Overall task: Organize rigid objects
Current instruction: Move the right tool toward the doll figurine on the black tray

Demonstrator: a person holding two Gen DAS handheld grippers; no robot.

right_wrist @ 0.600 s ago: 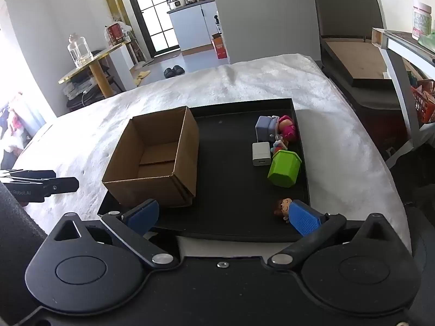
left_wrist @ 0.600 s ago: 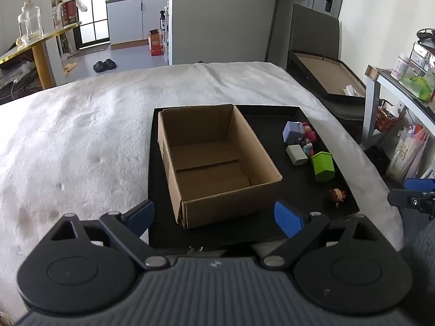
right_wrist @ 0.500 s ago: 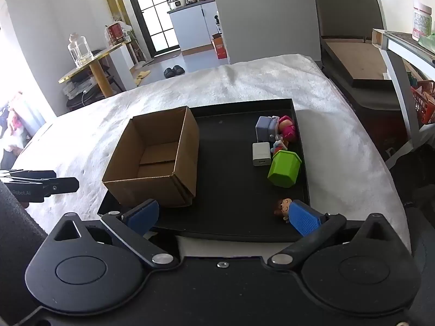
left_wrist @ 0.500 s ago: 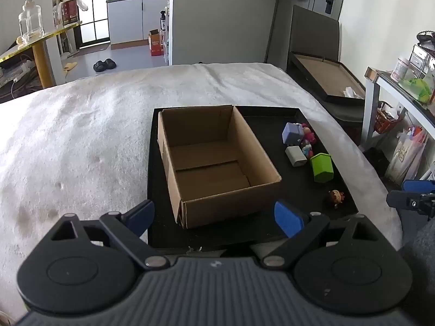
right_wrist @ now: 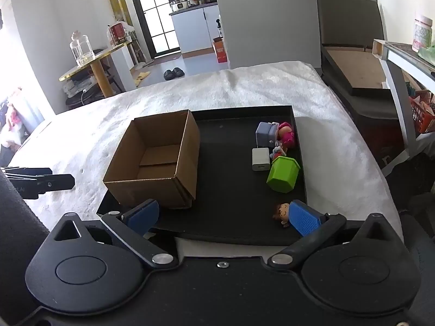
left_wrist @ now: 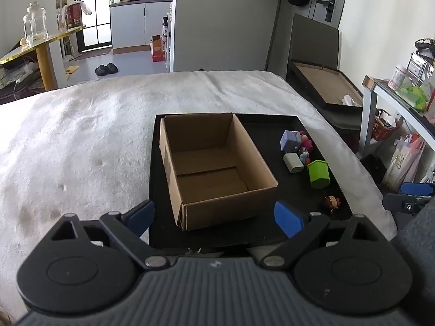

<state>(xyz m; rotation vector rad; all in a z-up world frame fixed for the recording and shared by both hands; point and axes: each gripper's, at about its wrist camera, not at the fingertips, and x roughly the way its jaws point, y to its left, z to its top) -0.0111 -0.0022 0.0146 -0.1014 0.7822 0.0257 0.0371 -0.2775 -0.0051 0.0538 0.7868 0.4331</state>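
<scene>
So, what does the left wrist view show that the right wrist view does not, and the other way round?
Only the left wrist view shows the whole floor of the cardboard box, with nothing in it, and the open left gripper.

Only the right wrist view shows the smiling face of the small figure and the open right gripper.

Both show the black tray, the green toy house, the white charger, the purple block and the pink doll.

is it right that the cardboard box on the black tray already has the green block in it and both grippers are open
Not quite. The cardboard box is empty; the green block lies on the black tray beside it, as the right wrist view shows. Both the left gripper and right gripper are open.
</scene>
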